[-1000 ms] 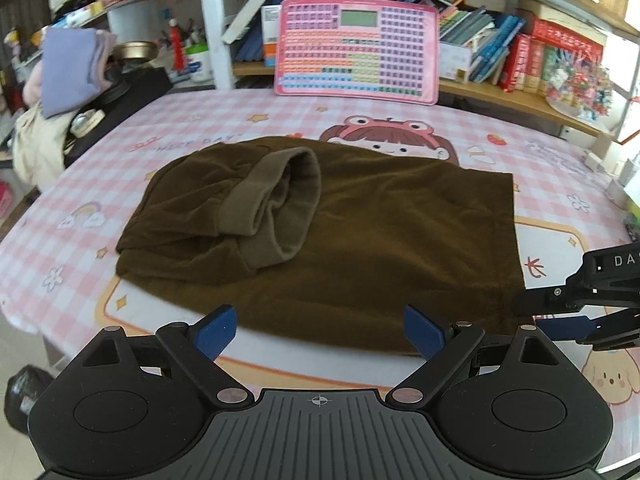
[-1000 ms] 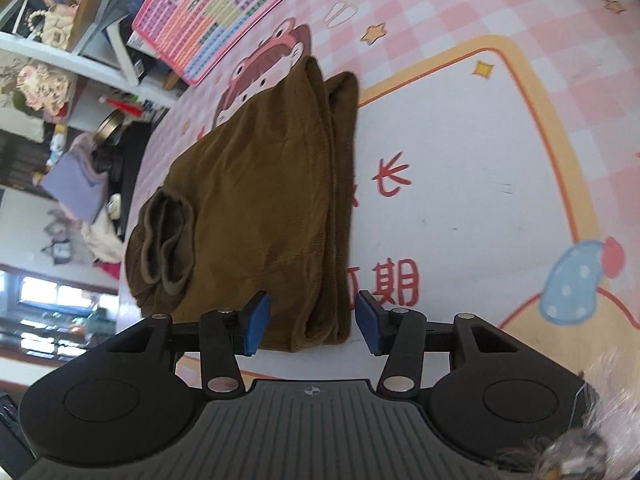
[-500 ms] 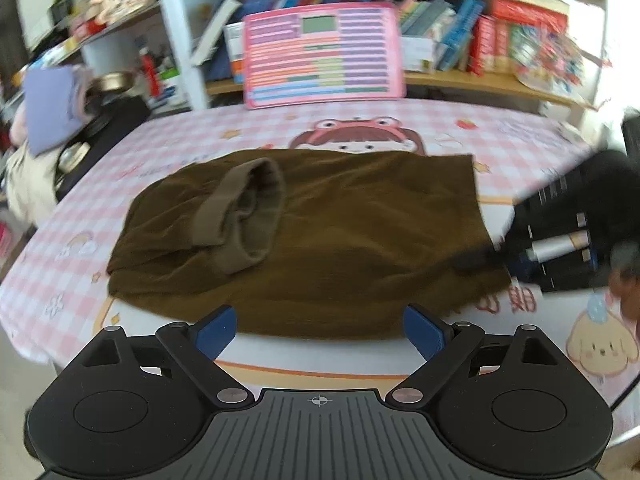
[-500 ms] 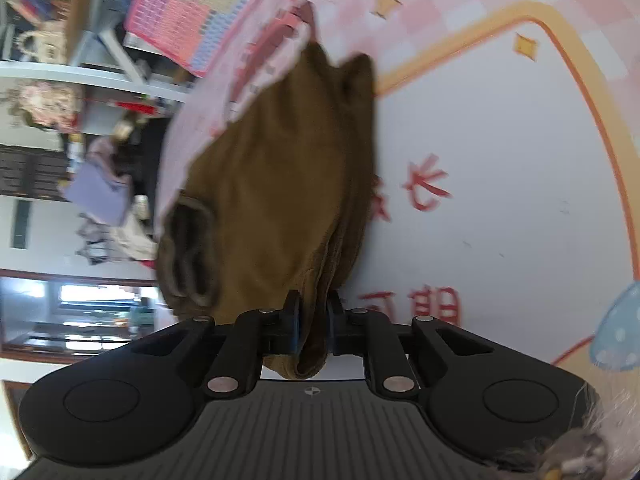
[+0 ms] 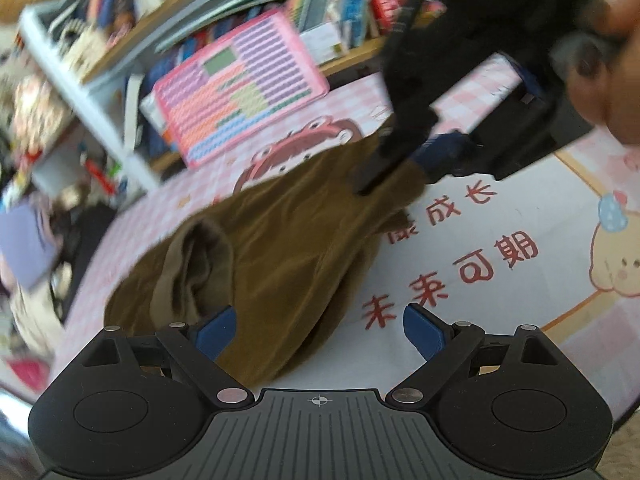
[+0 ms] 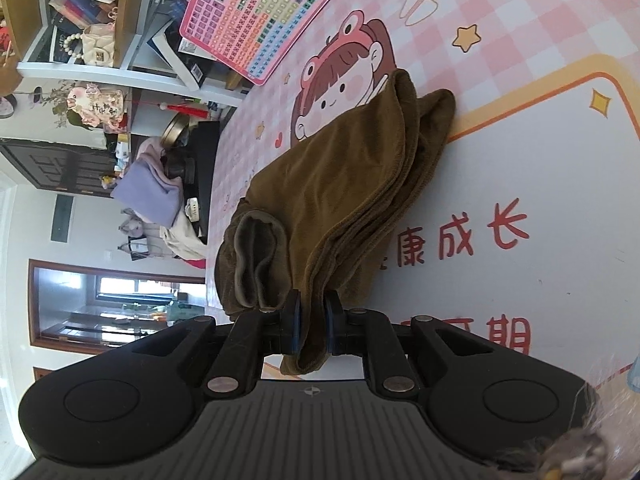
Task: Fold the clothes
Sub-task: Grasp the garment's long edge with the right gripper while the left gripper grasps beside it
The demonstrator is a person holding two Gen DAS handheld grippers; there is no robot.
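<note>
A brown garment [image 5: 272, 248] lies on the pink cartoon table mat [image 5: 500, 312], with a ribbed cuff [image 5: 188, 264] folded on top. My right gripper [image 6: 311, 328] is shut on the garment's right corner [image 6: 308, 344] and holds it lifted above the table; the cloth [image 6: 340, 184] hangs from it in folds. In the left wrist view the right gripper [image 5: 404, 168] shows above the raised cloth. My left gripper [image 5: 318, 328] is open and empty, just above the garment's near edge.
A pink keyboard toy [image 5: 240, 84] leans against the bookshelf [image 5: 340, 12] at the back. A purple cloth [image 6: 148, 192] and dark items [image 6: 200, 168] sit at the table's far left. The mat [image 6: 540, 208] to the right of the garment is bare.
My right gripper closed on the garment's right corner and lifted it up and to the left. My left gripper tilted and swung toward the garment's near right edge, staying open.
</note>
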